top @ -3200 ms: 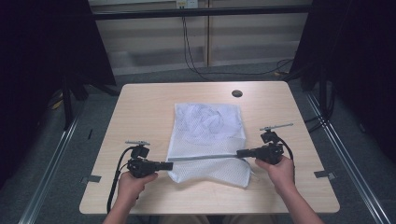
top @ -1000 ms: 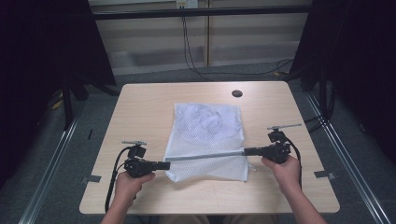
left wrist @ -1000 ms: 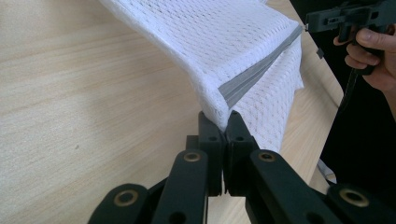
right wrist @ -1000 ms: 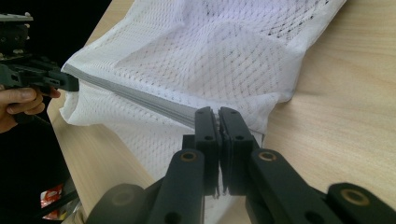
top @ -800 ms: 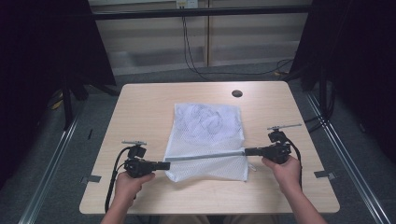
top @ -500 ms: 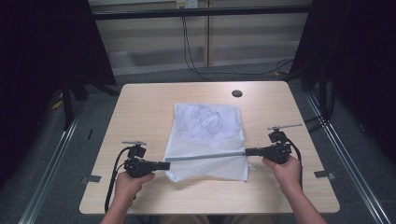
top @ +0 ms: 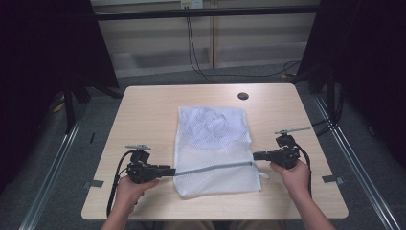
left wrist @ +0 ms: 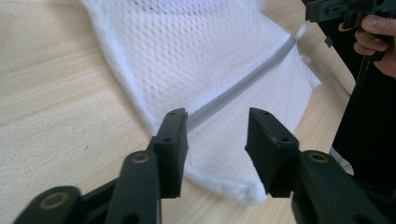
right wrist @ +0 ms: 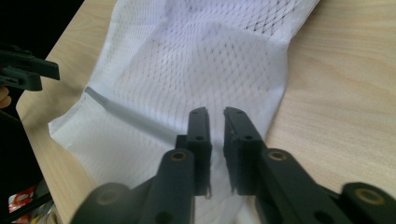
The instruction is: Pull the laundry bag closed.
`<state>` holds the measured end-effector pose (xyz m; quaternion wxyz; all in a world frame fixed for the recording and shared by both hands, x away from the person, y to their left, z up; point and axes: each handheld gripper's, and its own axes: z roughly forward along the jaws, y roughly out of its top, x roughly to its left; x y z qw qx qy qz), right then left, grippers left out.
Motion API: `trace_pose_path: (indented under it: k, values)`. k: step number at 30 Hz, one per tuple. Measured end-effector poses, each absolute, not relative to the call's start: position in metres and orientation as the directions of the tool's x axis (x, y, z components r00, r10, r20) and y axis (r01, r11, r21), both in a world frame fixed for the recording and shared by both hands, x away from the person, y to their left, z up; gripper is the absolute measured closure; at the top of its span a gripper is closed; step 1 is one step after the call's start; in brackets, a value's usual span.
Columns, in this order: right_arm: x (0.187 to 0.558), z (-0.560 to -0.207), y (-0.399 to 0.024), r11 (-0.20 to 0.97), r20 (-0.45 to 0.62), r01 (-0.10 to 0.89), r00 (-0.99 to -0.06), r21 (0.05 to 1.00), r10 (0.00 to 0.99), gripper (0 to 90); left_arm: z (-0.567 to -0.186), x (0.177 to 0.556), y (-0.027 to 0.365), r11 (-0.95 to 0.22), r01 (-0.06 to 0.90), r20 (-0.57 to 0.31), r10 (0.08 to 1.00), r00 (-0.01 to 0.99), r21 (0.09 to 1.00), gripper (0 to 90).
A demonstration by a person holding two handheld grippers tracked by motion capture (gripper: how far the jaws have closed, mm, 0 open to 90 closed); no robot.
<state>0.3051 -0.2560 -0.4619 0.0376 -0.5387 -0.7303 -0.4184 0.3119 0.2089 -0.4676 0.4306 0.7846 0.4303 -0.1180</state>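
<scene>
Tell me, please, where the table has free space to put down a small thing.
Bare wood lies left and right of the white mesh bag, out to the table edges, and in the far strip around the dark hole. It is crowded near the front: left tool and right tool flank the bag's zipper.

Both forearms come up from the bottom edge of the high view, each hand wrapped round a black two-jaw gripper and pointing it inward toward the other one. The left gripper (top: 167,169) has just been opening: its jaws stand clearly apart in its own view with nothing pinched between the pads. The right gripper (top: 256,155) has only cracked open, so there's just a narrow slit between its jaws, and its hand (top: 293,173) sits low behind it.
</scene>
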Motion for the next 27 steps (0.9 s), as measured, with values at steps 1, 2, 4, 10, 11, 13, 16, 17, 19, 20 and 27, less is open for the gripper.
trace_pose_path:
  k: [1,2,4,10,11,13,16,17,19,20,27]
  values:
    - [0.3051,-0.4620,-0.2556,0.069,0.505,0.819,-0.415,0.570,0.757,77.9,-0.4675,0.3121,0.2088,-0.269,0.769,-0.543,0.576,0.611,0.579,55.8]
    - [0.3051,-0.4622,-0.2552,0.074,0.501,0.819,-0.416,0.569,0.759,76.4,-0.4674,0.3119,0.2083,-0.269,0.766,-0.538,0.578,0.613,0.584,54.8]
    - [0.3051,-0.4621,-0.2543,0.071,0.499,0.819,-0.413,0.569,0.762,72.4,-0.4665,0.3120,0.2087,-0.265,0.766,-0.534,0.584,0.611,0.586,51.7]
    - [0.3056,-0.4618,-0.2542,0.067,0.473,0.808,-0.408,0.586,0.781,55.2,-0.4642,0.3115,0.2082,-0.263,0.739,-0.481,0.616,0.624,0.621,37.3]
    - [0.3058,-0.4619,-0.2544,0.067,0.471,0.806,-0.408,0.588,0.782,52.4,-0.4640,0.3118,0.2086,-0.265,0.729,-0.468,0.620,0.630,0.630,34.8]
    - [0.3060,-0.4617,-0.2542,0.064,0.467,0.804,-0.406,0.591,0.786,46.8,-0.4636,0.3115,0.2086,-0.262,0.718,-0.448,0.631,0.633,0.645,29.4]
    - [0.3069,-0.4620,-0.2547,0.060,0.455,0.804,-0.394,0.591,0.798,36.1,-0.4635,0.3122,0.2095,-0.243,0.695,-0.424,0.642,0.638,0.677,19.6]
    - [0.3073,-0.4623,-0.2554,0.059,0.446,0.802,-0.390,0.594,0.806,31.0,-0.4634,0.3126,0.2108,-0.250,0.680,-0.404,0.647,0.647,0.689,17.1]
    - [0.3082,-0.4628,-0.2571,0.050,0.436,0.798,-0.380,0.600,0.816,24.6,-0.4633,0.3127,0.2111,-0.256,0.672,-0.392,0.649,0.652,0.695,14.6]
    - [0.3085,-0.4630,-0.2580,0.048,0.433,0.800,-0.373,0.599,0.821,23.3,-0.4634,0.3123,0.2104,-0.252,0.670,-0.389,0.652,0.651,0.699,14.2]
    - [0.3094,-0.4647,-0.2595,0.061,0.421,0.804,-0.373,0.592,0.827,20.9,-0.4659,0.3158,0.2085,-0.265,0.675,-0.383,0.657,0.649,0.689,12.7]
